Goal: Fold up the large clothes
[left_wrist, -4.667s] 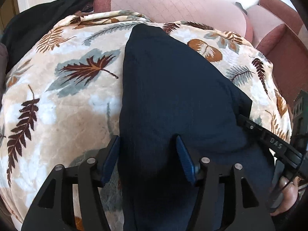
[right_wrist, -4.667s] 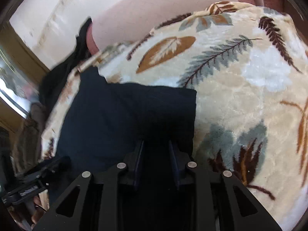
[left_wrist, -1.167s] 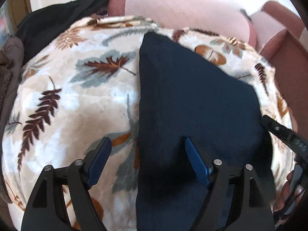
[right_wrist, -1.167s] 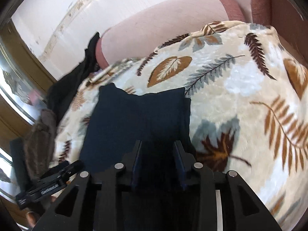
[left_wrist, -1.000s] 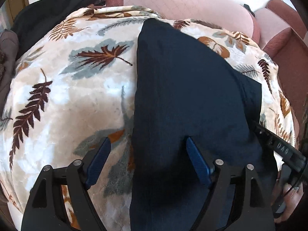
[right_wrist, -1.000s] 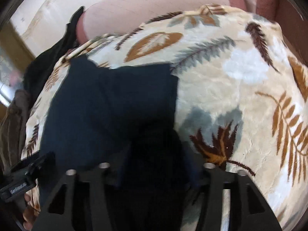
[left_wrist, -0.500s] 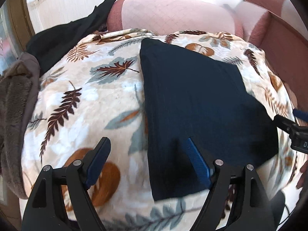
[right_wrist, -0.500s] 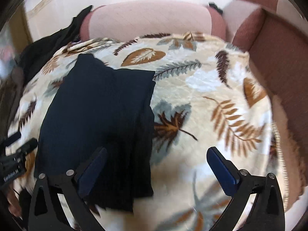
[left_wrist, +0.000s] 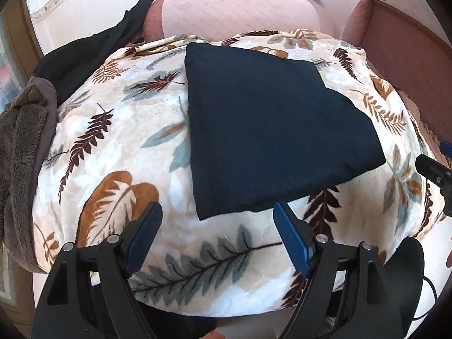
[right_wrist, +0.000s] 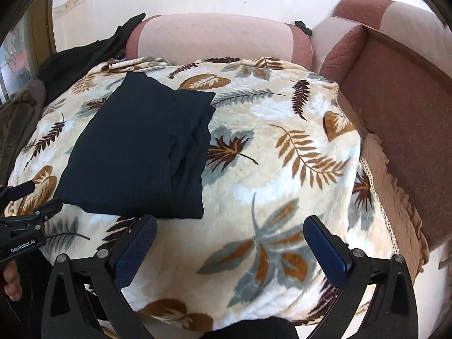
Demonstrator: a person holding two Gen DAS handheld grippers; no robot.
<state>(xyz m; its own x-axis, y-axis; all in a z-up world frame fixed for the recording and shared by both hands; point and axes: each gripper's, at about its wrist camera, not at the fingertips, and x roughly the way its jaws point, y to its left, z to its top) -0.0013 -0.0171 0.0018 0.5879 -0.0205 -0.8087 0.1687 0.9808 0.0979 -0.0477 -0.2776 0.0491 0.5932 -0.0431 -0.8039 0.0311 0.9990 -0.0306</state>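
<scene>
**Folded dark garment lies on the leaf blanket, both grippers empty**

The dark navy folded garment (left_wrist: pixel 271 130) lies flat on a cream plush blanket with brown and grey leaf print (left_wrist: pixel 113 147). In the right wrist view, the garment (right_wrist: pixel 141 152) sits on the left half of the blanket, with layered edges showing on its right side.

The left hand-held gripper (left_wrist: pixel 217 237) stands wide with nothing between its blue pads, just below the garment's near edge. The right hand-held gripper (right_wrist: pixel 230 250) stands wide too and is empty, over bare blanket (right_wrist: pixel 282 169).

A pink sofa cushion (right_wrist: pixel 214 36) is behind the blanket. A brown fleece cloth (left_wrist: pixel 19 152) lies at the left.
</scene>
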